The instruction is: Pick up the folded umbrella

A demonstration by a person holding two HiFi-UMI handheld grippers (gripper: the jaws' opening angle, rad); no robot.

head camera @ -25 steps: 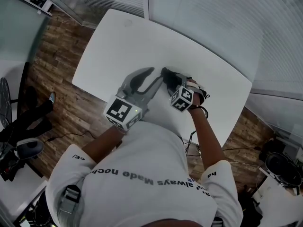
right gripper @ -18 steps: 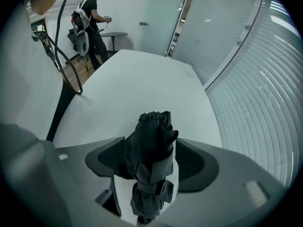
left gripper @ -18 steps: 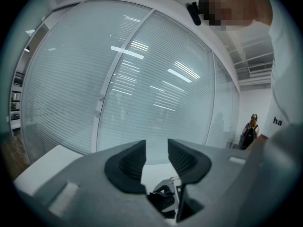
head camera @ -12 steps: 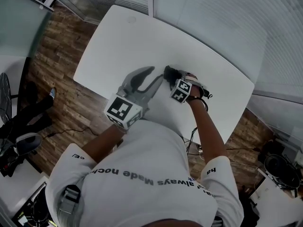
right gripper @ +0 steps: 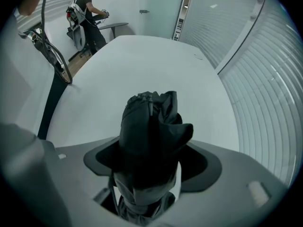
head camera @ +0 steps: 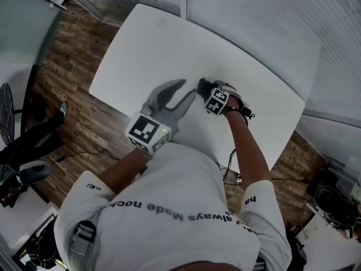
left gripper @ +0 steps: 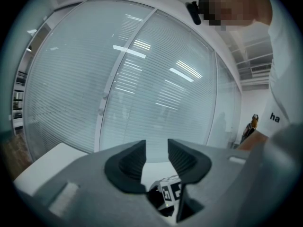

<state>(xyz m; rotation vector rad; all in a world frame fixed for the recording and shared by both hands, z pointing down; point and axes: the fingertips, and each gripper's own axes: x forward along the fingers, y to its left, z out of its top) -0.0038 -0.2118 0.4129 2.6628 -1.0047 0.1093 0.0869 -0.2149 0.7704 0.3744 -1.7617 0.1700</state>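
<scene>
1. Right gripper view: the right gripper (right gripper: 152, 151) points steeply down. Its jaws are opening wide on either side of the folded black umbrella (right gripper: 149, 122), and the pads seem not to press it yet.
2. The umbrella lies on the white counter (right gripper: 142, 60).
3. The left gripper (left gripper: 156, 156) hovers nearby, jaws partly apart and empty.
4. This looks like the approach step; next, the jaws should close firmly on the bundle, then lift.
</scene>
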